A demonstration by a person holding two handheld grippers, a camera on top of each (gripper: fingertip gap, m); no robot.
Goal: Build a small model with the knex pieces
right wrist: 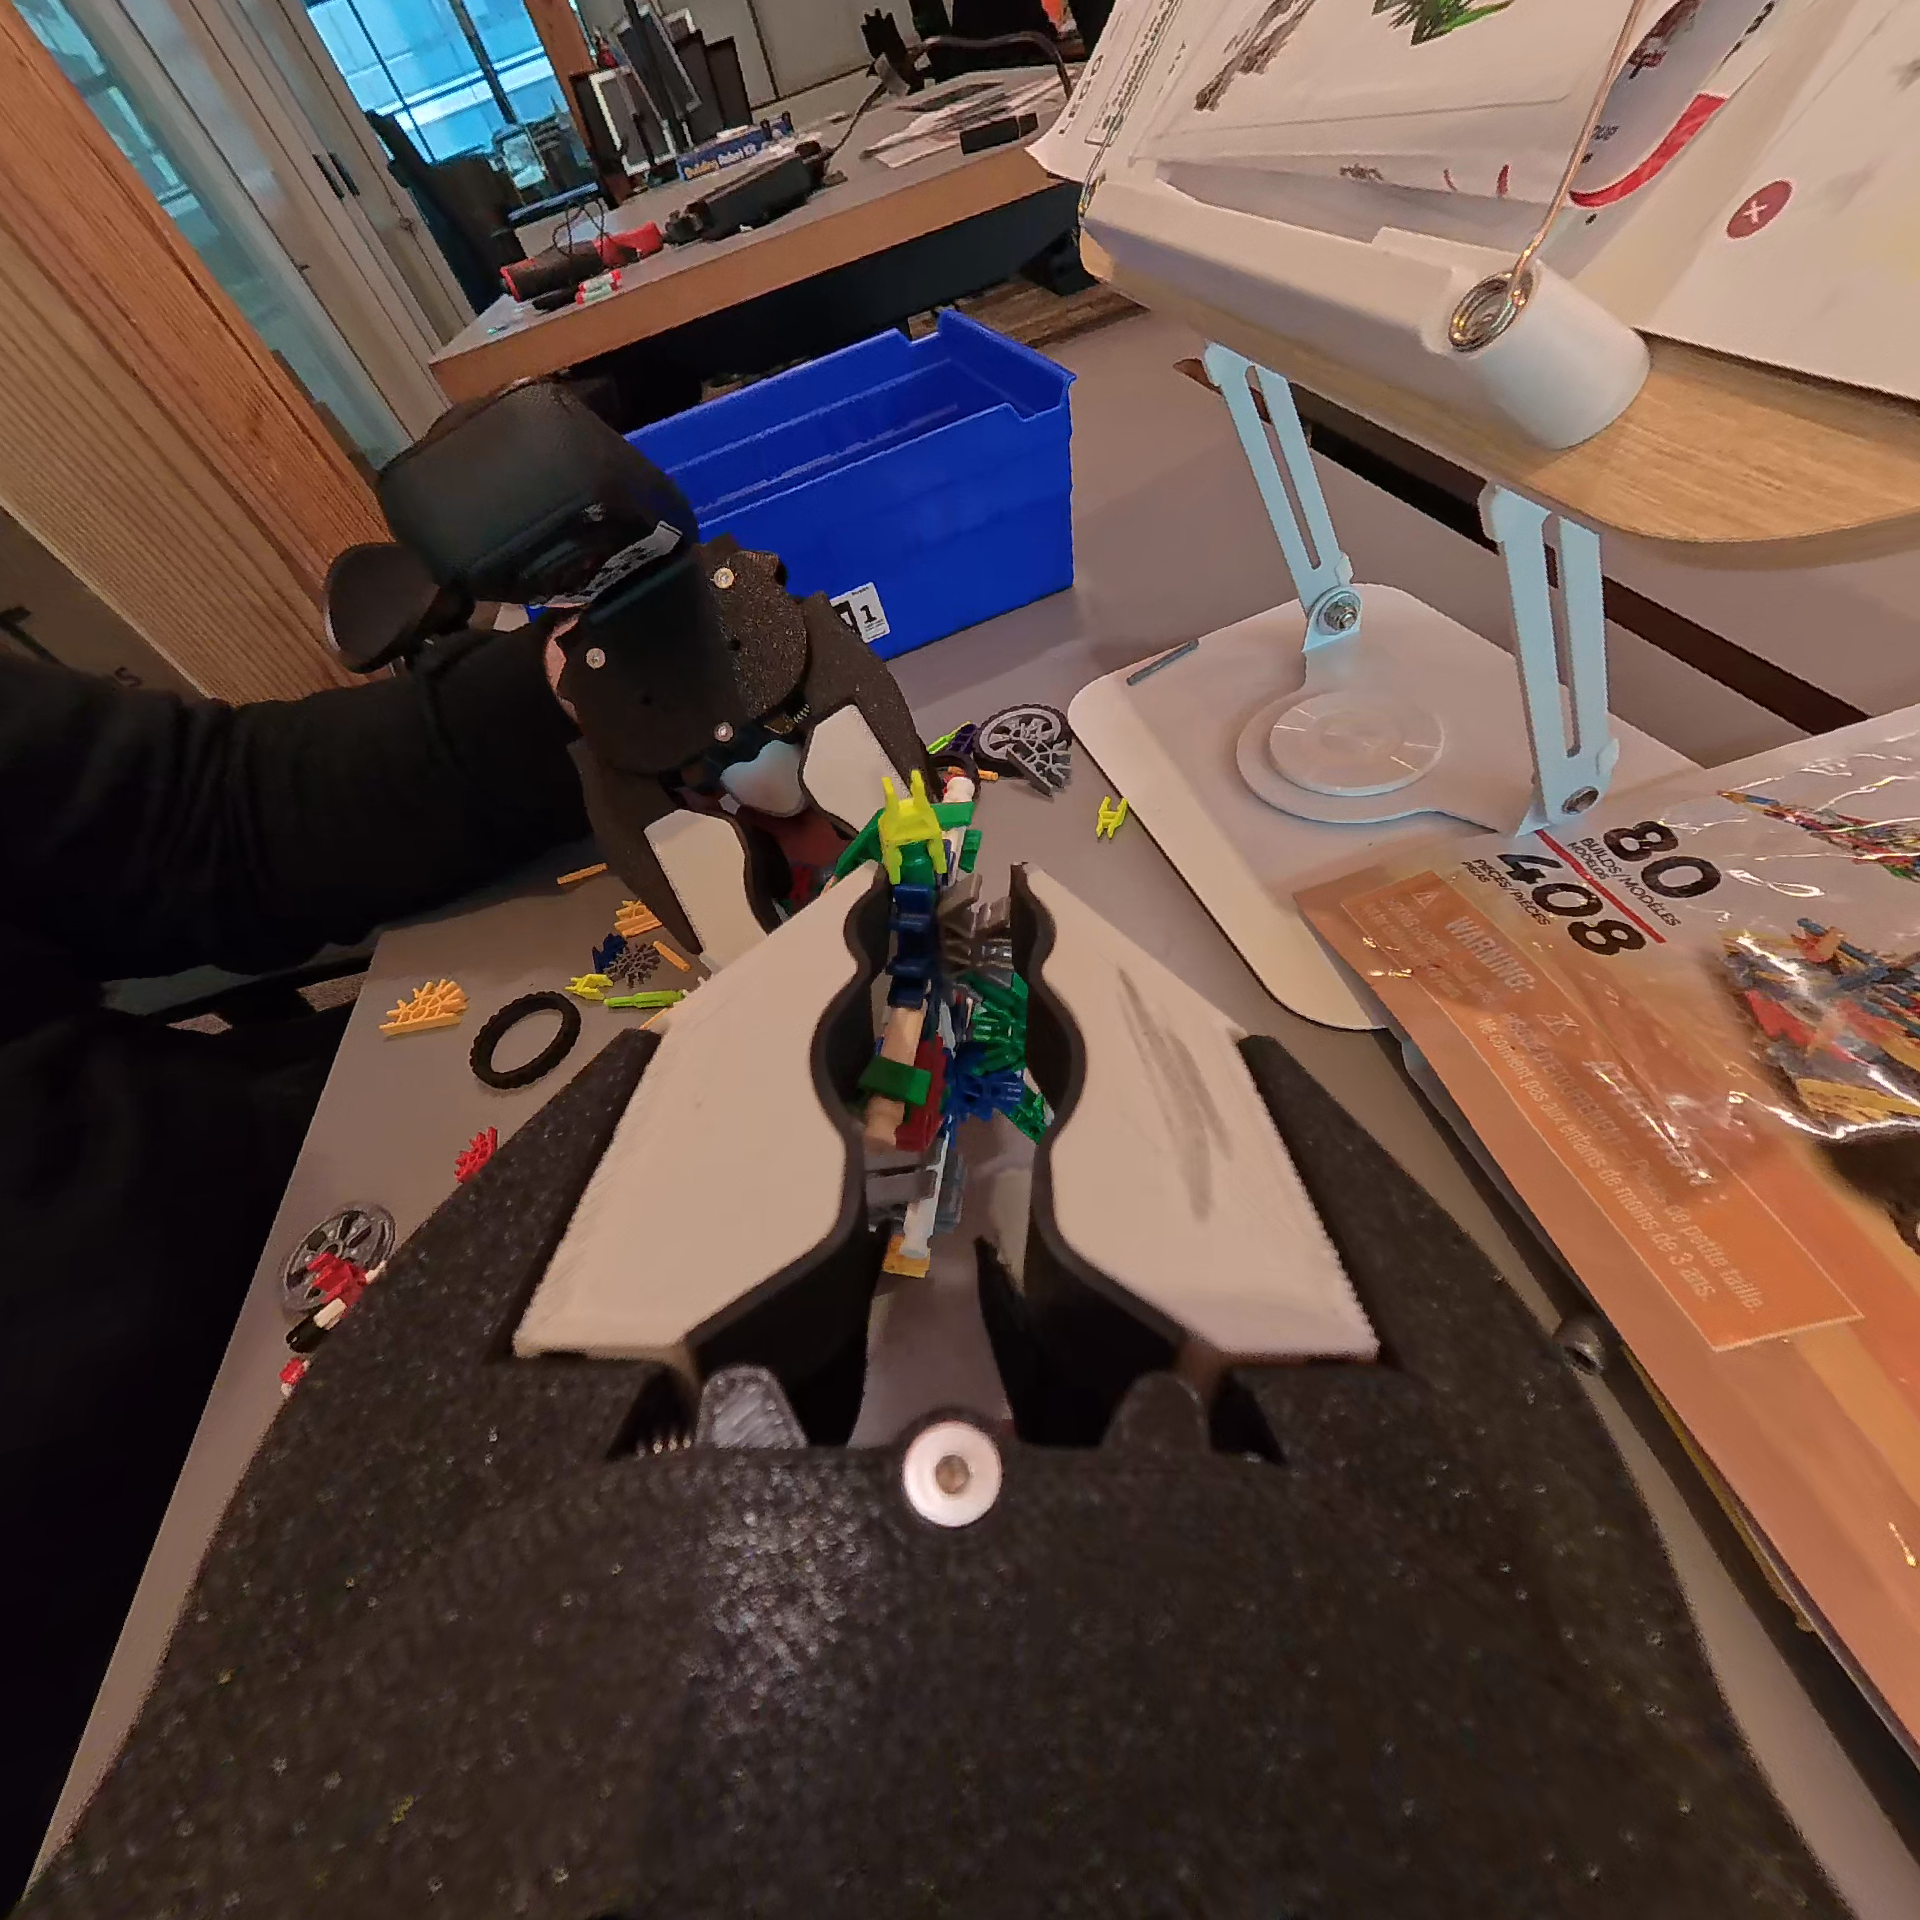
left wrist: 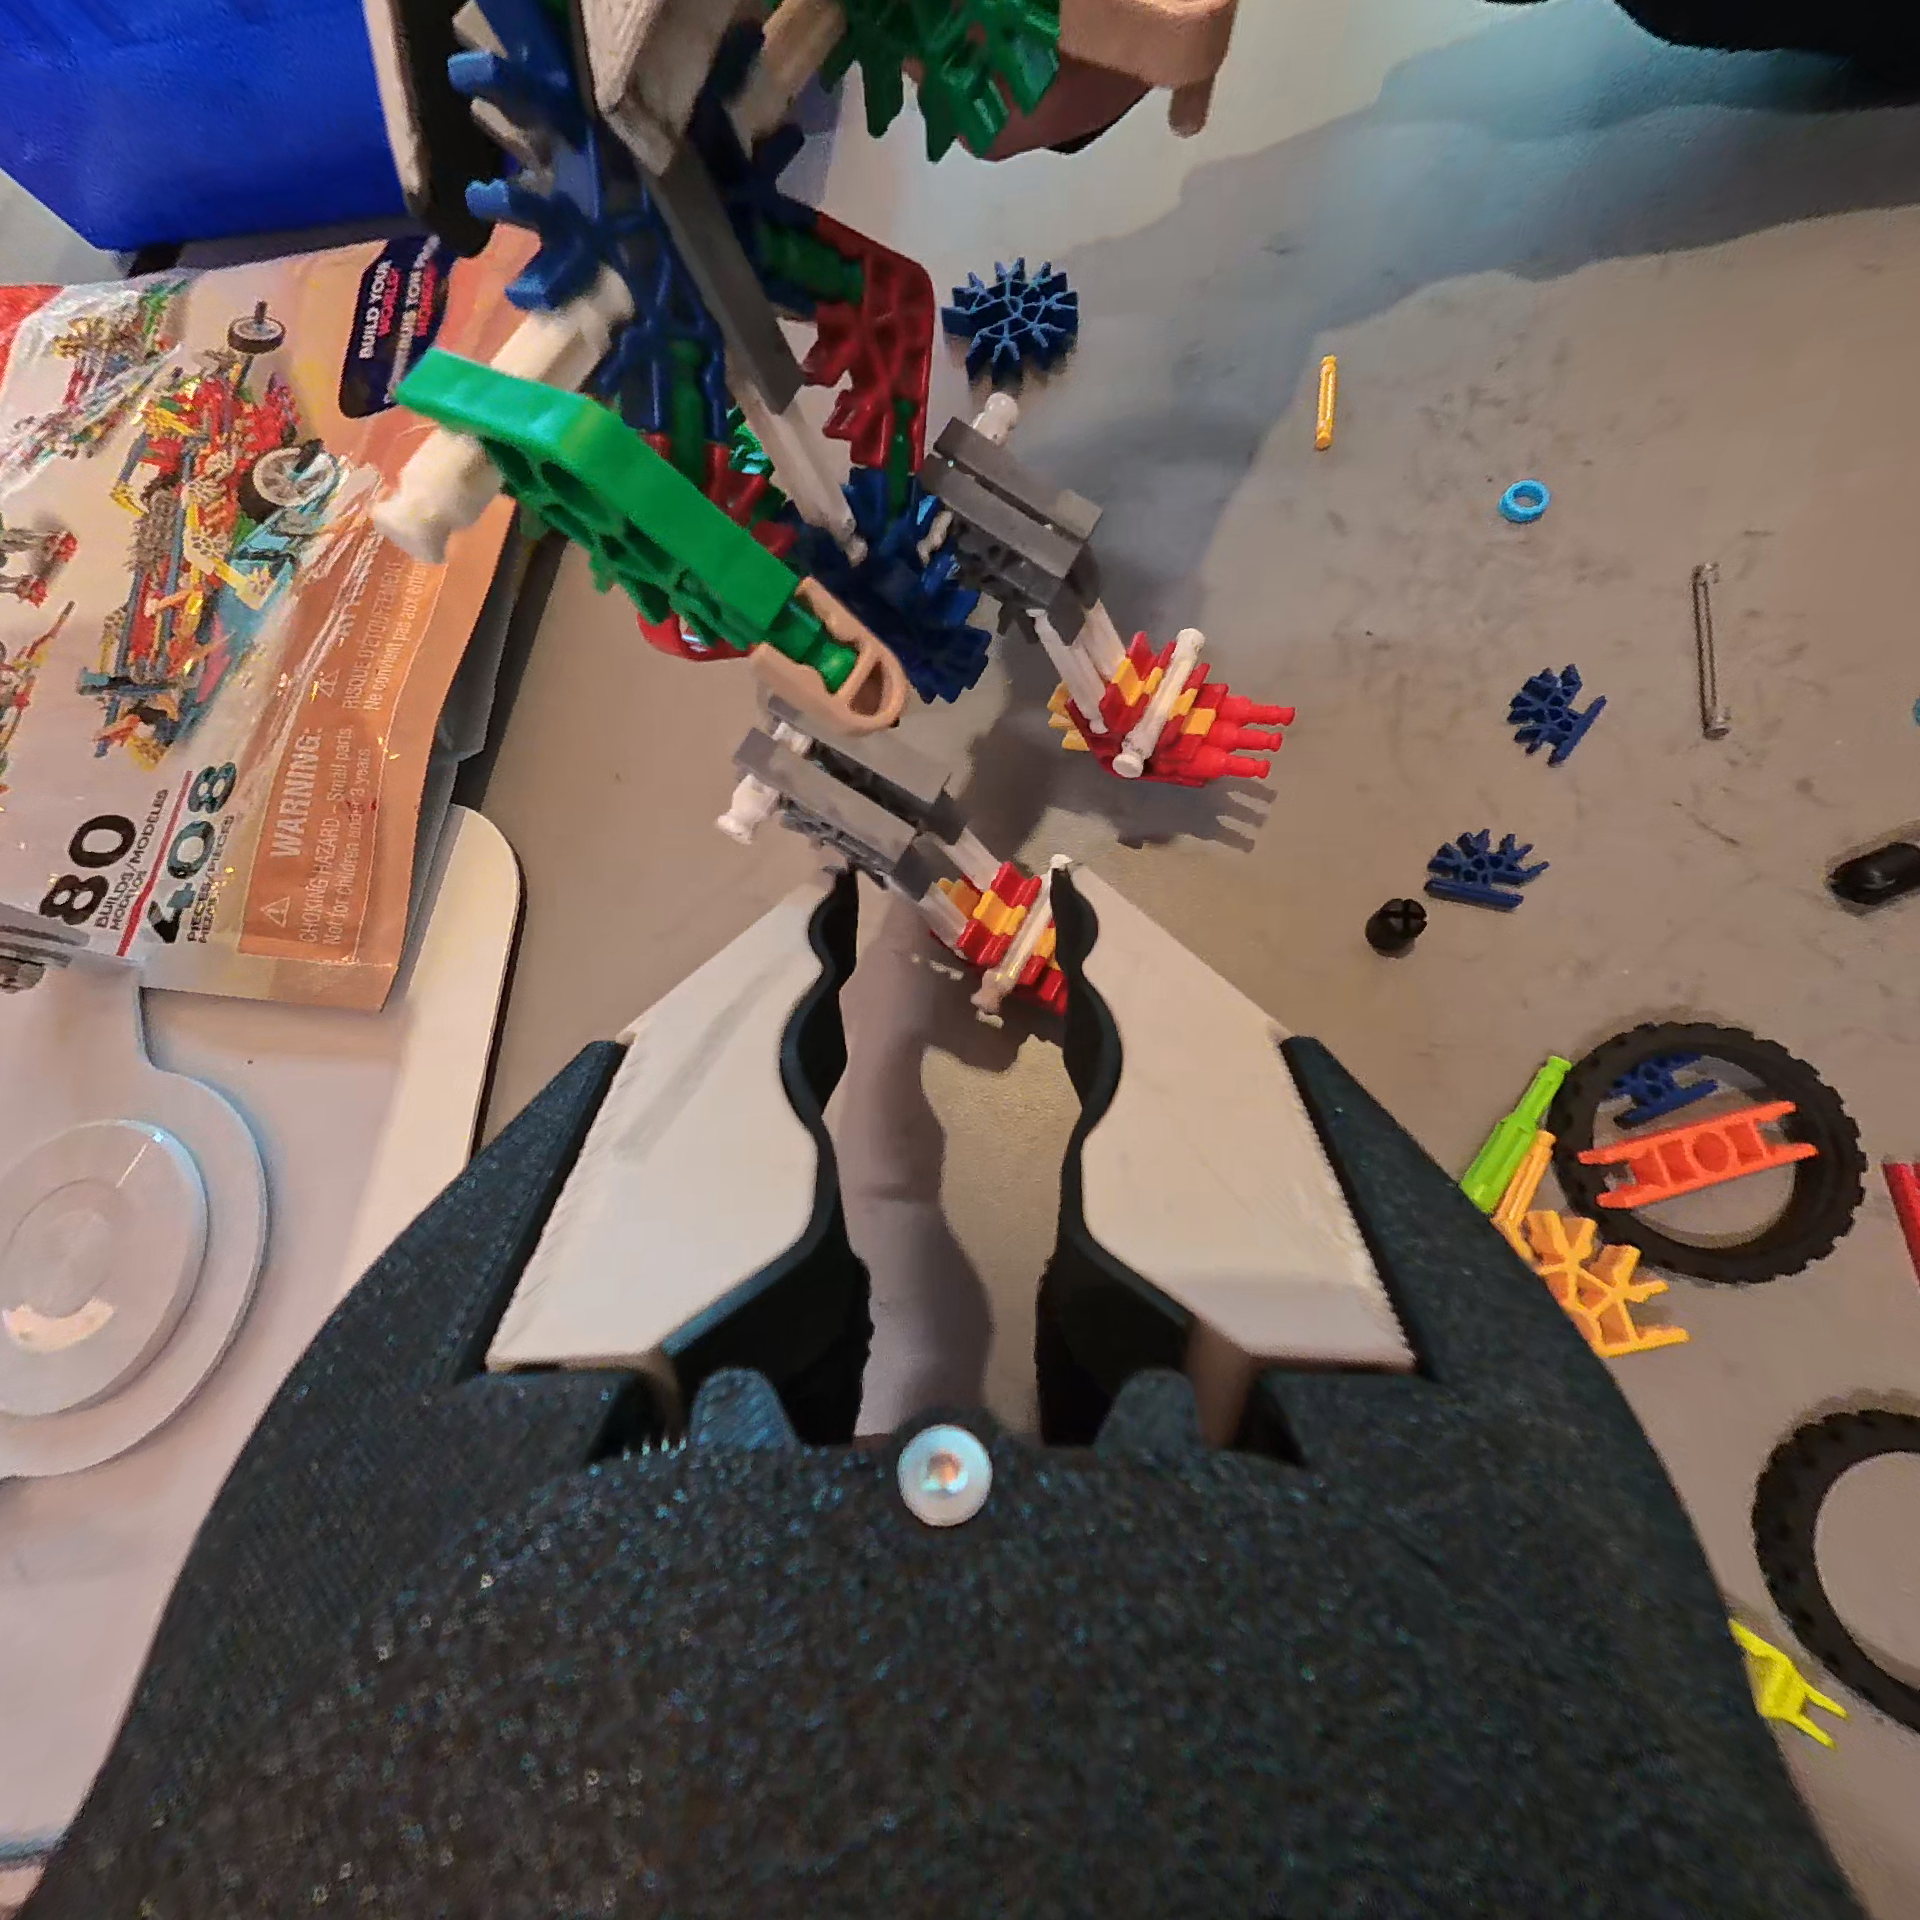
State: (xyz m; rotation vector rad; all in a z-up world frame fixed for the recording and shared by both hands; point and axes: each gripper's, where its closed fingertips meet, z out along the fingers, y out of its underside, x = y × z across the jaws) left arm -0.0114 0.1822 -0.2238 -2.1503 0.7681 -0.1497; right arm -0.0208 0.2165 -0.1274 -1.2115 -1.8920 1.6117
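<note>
A colourful construction-toy model (left wrist: 883, 561) of green, blue, red and grey pieces hangs above the grey table. My right gripper (right wrist: 954, 881) is shut on its body (right wrist: 935, 1039); one of its grey fingers (left wrist: 727, 301) shows at the top of the left wrist view. The model's two grey legs end in red-and-yellow feet. My left gripper (left wrist: 951, 878) is open, low over the table, and the nearer foot (left wrist: 1003, 920) lies against its right fingertip. The other foot (left wrist: 1164, 717) is farther off. The left gripper (right wrist: 774, 821) also shows in the right wrist view, just behind the model.
A blue bin (right wrist: 883, 488) stands at the back. A clear bag of parts (left wrist: 208, 623) and a white stand base (right wrist: 1195, 727) lie beside the model. Black tyres (left wrist: 1704, 1153), blue connectors (left wrist: 1013, 317) and small rods are scattered on the table (left wrist: 1558, 312). My hands' fingertips stand some 10 cm from each other.
</note>
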